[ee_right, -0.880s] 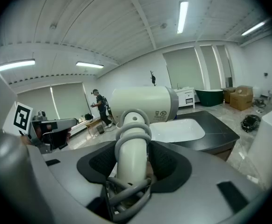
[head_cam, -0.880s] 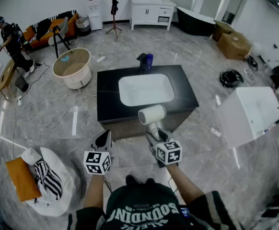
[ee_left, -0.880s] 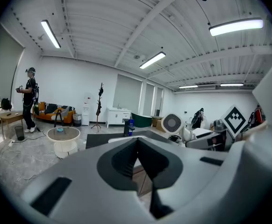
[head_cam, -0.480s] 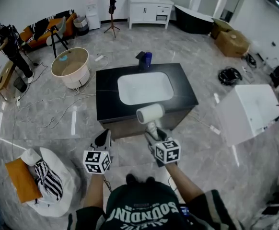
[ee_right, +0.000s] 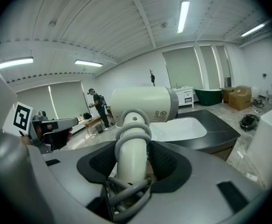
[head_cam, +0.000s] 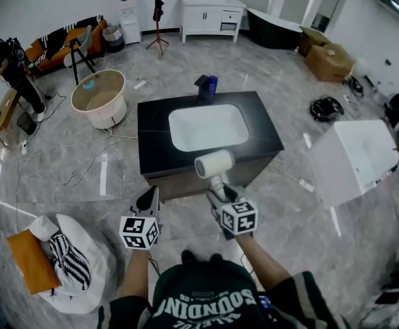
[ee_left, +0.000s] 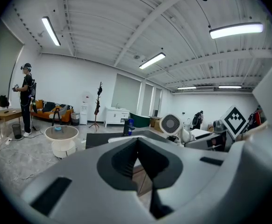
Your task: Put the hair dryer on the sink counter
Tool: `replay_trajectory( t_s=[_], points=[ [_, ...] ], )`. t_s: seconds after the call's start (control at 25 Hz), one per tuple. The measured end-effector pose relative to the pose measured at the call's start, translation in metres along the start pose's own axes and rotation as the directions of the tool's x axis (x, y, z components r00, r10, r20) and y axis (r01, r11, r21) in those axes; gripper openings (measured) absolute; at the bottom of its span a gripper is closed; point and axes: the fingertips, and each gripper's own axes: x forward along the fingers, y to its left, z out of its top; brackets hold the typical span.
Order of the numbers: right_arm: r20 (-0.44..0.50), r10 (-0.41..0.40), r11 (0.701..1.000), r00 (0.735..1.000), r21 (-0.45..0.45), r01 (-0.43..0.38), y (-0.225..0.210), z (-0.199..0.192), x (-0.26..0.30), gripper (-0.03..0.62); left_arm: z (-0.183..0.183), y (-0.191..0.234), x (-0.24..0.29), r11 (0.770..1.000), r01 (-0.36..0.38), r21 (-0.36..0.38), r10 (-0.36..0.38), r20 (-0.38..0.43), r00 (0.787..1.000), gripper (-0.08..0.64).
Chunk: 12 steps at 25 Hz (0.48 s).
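A white hair dryer [head_cam: 215, 164] stands barrel-up in my right gripper [head_cam: 218, 190], which is shut on its handle; grey cord is wound round that handle. In the right gripper view the hair dryer [ee_right: 143, 105] fills the middle, its barrel pointing right. It hangs in the air at the near edge of the black sink counter [head_cam: 261, 125], whose white basin [head_cam: 208, 127] lies just beyond. My left gripper [head_cam: 148, 201] is lower left of the counter, shut with nothing in it; its jaws [ee_left: 137, 160] meet in a line.
A blue bottle [head_cam: 212, 86] and a dark tap stand at the counter's far edge. A round beige tub [head_cam: 102, 96] is on the floor to the left, a white box [head_cam: 354, 160] to the right, a white bag [head_cam: 66, 259] near left. A person [head_cam: 7, 60] stands far left.
Both grippers and the hair dryer keep their places. The distant person at the far left has shifted slightly leftwards.
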Motion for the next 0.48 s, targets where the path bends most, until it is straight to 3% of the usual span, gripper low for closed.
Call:
replay_trajectory(
  t_s=[0.48],
  points=[
    [-0.011, -0.013, 1.000, 1.000, 0.008, 0.013, 0.015, -0.001, 0.016, 0.207, -0.011, 0.026, -0.003, 1.000, 0.003, -0.019, -0.003, -0.018, 1.000, 0.002]
  ],
)
